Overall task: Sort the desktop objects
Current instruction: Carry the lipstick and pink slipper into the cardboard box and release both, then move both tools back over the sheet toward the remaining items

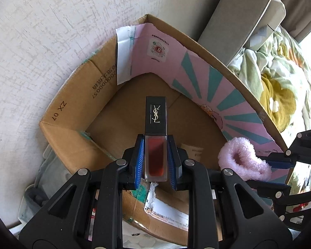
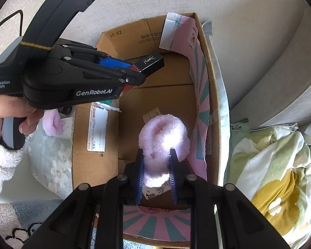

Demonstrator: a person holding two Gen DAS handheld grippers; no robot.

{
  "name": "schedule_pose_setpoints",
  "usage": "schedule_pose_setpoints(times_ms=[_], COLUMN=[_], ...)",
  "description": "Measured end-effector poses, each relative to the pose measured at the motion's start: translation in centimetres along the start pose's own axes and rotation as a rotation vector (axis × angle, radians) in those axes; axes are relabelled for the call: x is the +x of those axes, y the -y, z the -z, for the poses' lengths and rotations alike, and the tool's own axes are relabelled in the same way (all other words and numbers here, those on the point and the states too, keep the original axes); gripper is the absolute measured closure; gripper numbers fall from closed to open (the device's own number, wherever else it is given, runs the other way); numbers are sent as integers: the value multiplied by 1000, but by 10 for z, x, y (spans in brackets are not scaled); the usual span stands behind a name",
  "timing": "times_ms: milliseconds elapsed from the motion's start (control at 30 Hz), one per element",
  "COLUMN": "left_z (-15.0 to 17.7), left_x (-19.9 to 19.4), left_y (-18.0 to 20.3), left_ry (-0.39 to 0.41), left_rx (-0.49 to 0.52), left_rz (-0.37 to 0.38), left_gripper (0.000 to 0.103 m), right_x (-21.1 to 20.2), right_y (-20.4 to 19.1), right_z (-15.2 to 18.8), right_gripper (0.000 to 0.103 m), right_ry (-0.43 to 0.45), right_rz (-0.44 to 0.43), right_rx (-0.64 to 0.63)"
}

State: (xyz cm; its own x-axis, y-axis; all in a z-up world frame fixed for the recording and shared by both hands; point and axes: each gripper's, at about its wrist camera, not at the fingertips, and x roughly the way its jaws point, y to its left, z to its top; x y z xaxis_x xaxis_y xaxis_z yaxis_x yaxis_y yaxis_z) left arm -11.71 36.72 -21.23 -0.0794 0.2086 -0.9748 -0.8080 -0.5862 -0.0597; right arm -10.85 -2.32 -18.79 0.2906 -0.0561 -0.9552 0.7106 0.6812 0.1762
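Observation:
My left gripper (image 1: 155, 145) is shut on a lip gloss tube (image 1: 155, 155) with red liquid and a black cap marked with a gold logo. It hangs above the brown floor of an open cardboard box (image 1: 76, 112). My right gripper (image 2: 156, 155) is shut on a fluffy pink scrunchie (image 2: 164, 137), also over the box (image 2: 176, 101). In the right wrist view the left gripper (image 2: 134, 70) enters from the left with the lip gloss tube (image 2: 151, 62) sticking out. The scrunchie (image 1: 242, 159) shows at the right of the left wrist view.
A pink and teal printed sheet (image 1: 213, 87) lines one box wall. A second pink scrunchie (image 2: 51, 122) lies outside the box on a floral cloth (image 2: 49, 157). A green and yellow quilt (image 2: 275, 178) sits to the right. A hand (image 2: 20, 112) in a white fleece sleeve holds the left gripper.

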Motion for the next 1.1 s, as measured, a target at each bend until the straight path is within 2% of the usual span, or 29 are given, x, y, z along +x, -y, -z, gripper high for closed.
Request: schedule_pose_setpoints(times_ms=[233, 333, 367, 400, 433, 467, 500, 533, 733, 967, 1100], left_z=[-1, -2, -3, -3, -2, -1, 0, 3, 31, 47, 62], left_x=[-6, -9, -8, -9, -12, -13, -18, -23, -55, -97, -126], left_y=[-2, -2, -5, -7, -12, -14, -17, -19, -34, -48, -59], left_ry=[13, 9, 1, -6, -9, -4, 20, 52, 159, 209, 245], left_rx=[12, 3, -16, -35, -64, -76, -88, -96, -136, -106, -83], left_rz=[-19, -13, 6, 17, 29, 37, 52, 59, 141, 68, -1], left_gripper=[84, 84, 83, 75, 62, 14, 3, 0, 0, 0, 0], right_x=[0, 1, 1, 0, 0, -2, -4, -8, -26, -49, -64], right_y=[-1, -3, -3, -3, -4, -4, -5, -6, -15, -41, -60], right_z=[-1, -3, -3, -3, -3, -3, -2, 0, 7, 14, 15], right_gripper=[83, 78, 71, 55, 45, 20, 5, 2, 1, 1, 1], right_ry=[-1, 2, 8, 15, 18, 24, 41, 68, 126, 181, 190], right_rz=[-13, -22, -38, -49, -50, -44, -40, -39, -24, -6, 13], right_rx=[18, 36, 42, 56, 70, 84, 92, 96, 126, 129, 117])
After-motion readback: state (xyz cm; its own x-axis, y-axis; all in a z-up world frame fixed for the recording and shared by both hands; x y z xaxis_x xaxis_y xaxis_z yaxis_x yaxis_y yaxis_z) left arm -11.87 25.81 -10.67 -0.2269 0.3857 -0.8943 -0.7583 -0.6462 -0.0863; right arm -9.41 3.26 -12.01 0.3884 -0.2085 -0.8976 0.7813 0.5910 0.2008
